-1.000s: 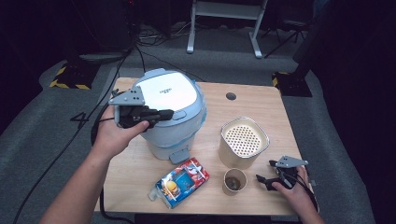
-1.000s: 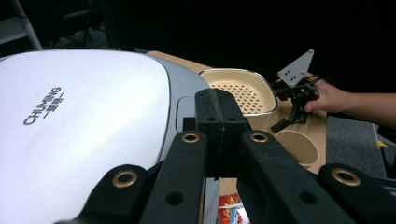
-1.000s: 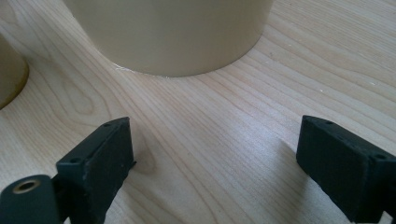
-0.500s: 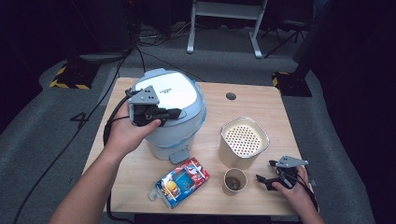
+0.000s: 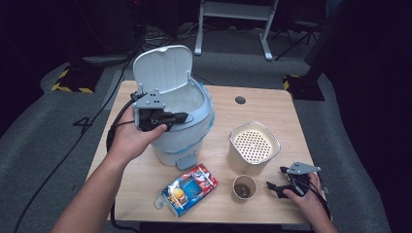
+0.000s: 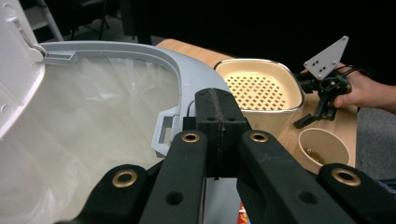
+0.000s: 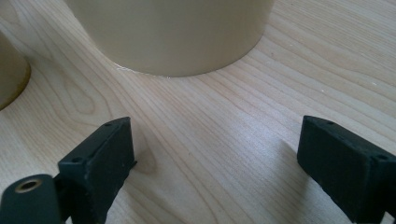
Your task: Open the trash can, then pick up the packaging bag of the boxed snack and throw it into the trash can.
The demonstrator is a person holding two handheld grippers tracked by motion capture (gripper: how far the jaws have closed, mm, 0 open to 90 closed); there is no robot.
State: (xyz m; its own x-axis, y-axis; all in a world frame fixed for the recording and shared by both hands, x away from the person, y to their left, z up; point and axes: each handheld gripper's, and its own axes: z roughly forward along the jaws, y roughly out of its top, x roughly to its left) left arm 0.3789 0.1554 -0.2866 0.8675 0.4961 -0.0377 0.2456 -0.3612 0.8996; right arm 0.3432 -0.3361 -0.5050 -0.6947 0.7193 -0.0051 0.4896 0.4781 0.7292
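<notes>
The bin [image 5: 180, 127] stands at the left of the surface [image 5: 252, 109], its lid [image 5: 163, 69] swung upright and the liner showing inside. The left hand-held gripper [image 5: 180, 116] hovers at the bin's front rim with its jaws closed on nothing. The right hand-held gripper [image 5: 274, 186] rests open on the surface beside the paper cup [image 5: 244, 188], in front of the beige container [image 5: 253, 146]. With the bin open, the step in hand looks like clearing rubbish; the next move probably calls for gripping the cup or the snack packet [image 5: 187, 189] and carrying it over the rim.
</notes>
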